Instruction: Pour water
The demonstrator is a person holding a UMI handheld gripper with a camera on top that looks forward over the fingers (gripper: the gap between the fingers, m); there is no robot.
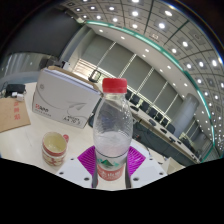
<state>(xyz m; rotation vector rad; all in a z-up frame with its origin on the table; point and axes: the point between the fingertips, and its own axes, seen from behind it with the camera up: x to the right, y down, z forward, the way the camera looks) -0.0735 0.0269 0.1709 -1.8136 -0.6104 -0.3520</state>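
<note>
Standing upright at the lower centre of the frame, a clear water bottle (113, 135) with a red cap and a green-and-red label rises between the jaws (112, 172), whose purple pads (87, 157) show on either side of its base; whether they press on it or leave a gap cannot be told. Just left of the bottle, a small paper cup (55, 150) sits on the white counter (20, 145). Behind them, toward the left middle, lies a white carton (63, 95), with a brown cardboard box (12, 112) at the far left. Beyond, rows of desks (150, 105), tall windows and a ceiling dotted with lights fill the upper frame.
</note>
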